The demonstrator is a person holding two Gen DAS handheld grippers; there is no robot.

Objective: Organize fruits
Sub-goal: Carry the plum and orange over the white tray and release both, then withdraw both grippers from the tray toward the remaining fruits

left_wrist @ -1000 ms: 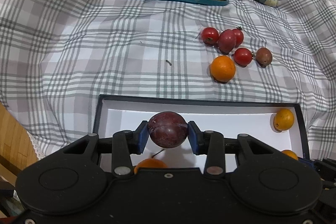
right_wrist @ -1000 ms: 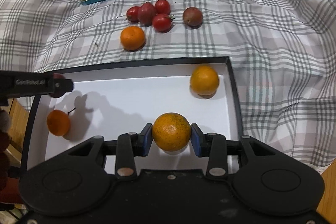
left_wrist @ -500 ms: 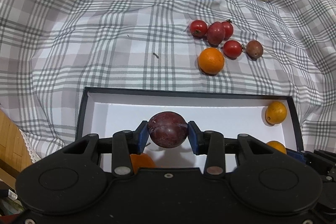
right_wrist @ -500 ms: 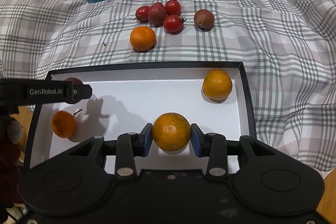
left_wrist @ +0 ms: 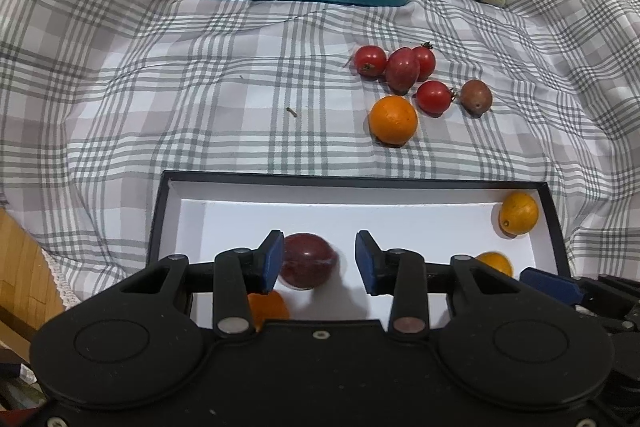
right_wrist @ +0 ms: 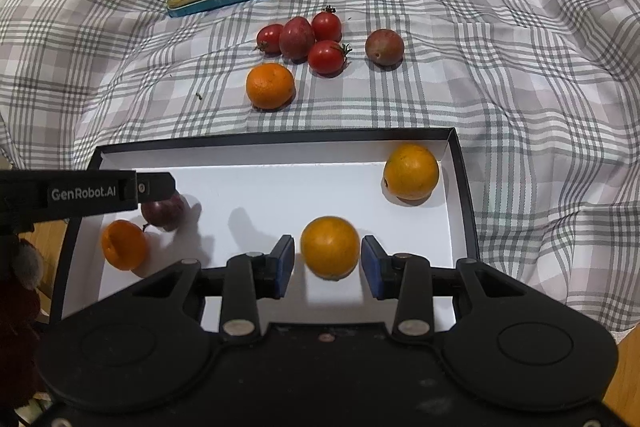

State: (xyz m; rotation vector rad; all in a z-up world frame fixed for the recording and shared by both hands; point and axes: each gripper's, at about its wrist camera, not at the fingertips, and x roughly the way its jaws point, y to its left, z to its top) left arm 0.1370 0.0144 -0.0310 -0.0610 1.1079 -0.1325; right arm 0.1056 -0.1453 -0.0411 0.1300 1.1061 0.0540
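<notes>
both grippers are mid-release over the white box (right_wrist: 460,163): the left gripper (left_wrist: 319,263) gapes around the dark plum (left_wrist: 307,261) at lower centre, the right gripper (right_wrist: 328,267) stands off its orange (right_wrist: 330,247), so next comes lifting clear for the loose fruit.

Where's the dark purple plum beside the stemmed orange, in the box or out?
In the box: the plum shows against the box's white floor, inside its black rim, next to the orange.
</notes>
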